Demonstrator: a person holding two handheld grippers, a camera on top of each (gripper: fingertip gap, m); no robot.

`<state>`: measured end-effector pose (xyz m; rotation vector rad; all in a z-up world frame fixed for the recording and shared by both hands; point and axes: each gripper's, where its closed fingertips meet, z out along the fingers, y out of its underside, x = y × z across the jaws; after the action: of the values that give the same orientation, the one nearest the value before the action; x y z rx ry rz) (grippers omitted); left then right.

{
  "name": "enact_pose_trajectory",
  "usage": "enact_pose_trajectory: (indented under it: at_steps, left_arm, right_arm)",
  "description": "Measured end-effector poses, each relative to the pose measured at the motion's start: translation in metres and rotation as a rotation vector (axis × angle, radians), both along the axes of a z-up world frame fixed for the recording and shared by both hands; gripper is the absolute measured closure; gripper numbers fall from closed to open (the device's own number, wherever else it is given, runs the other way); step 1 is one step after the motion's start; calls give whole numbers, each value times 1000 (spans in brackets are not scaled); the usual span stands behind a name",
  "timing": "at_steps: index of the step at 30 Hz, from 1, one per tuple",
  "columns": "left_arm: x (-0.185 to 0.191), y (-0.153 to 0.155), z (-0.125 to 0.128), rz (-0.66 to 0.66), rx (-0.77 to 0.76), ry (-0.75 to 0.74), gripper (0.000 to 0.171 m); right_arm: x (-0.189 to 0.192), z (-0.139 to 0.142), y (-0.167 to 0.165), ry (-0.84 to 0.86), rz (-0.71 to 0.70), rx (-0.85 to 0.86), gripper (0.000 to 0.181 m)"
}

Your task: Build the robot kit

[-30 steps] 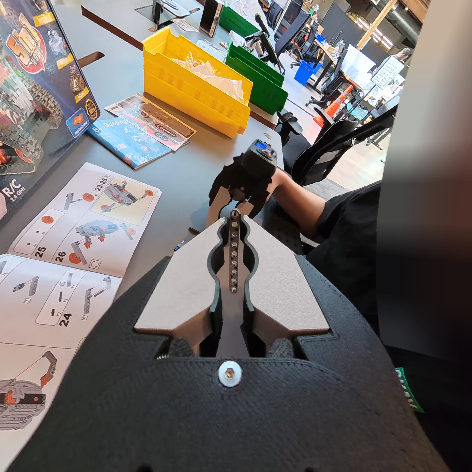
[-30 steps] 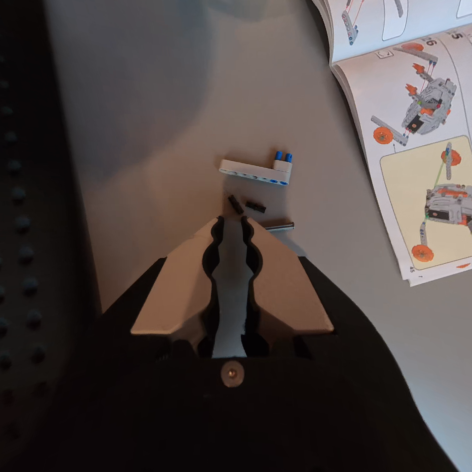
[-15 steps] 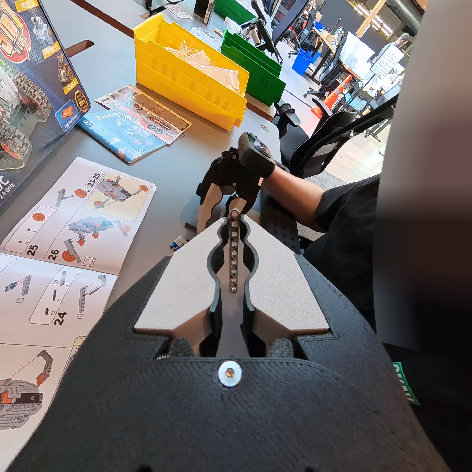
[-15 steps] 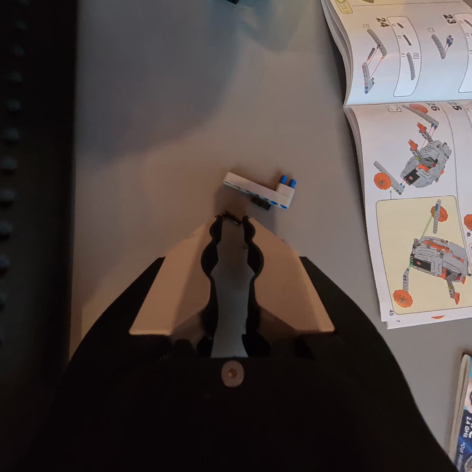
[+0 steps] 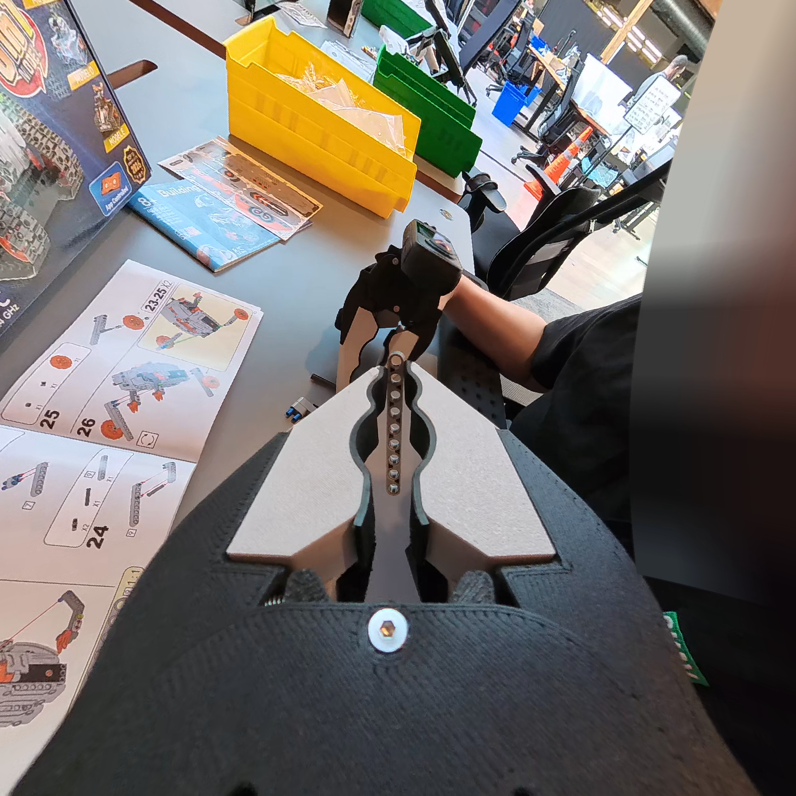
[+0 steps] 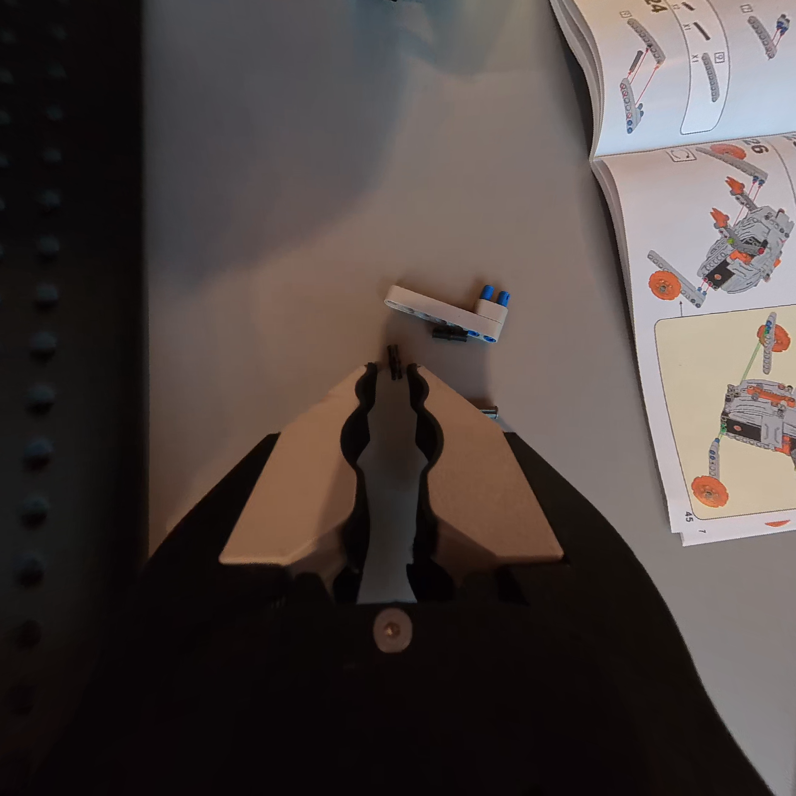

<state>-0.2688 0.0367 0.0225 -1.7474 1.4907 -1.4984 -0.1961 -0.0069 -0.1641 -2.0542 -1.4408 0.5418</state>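
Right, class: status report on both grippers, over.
Left gripper shut on grey holed beam. Right gripper open around black pin. White beam just beyond.

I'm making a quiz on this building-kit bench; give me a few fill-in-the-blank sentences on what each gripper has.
1. The left gripper is shut on a grey beam with a row of ____.
2. A small ____ pin sits between the open right gripper tips.
3. The white beam carries two ____ pins.
4. Plastic bags lie in the ____ bin.

Missing: holes; black; blue; yellow
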Motion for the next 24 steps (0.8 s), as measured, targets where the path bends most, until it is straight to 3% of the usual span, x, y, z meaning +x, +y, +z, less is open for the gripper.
enact_pose_trajectory:
  at_steps: [11,17,24]
  left_arm:
    - [2,16,-9,57,-71,16,166]
    - [-1,23,0,74,-150,-23,166]
    - [-10,28,25,83,-223,-132,167]
  right_arm:
    - [1,-1,3,-2,-47,-7,177]
    - [2,0,3,-54,-25,62,178]
    - [-3,53,19,153,-127,228,179]
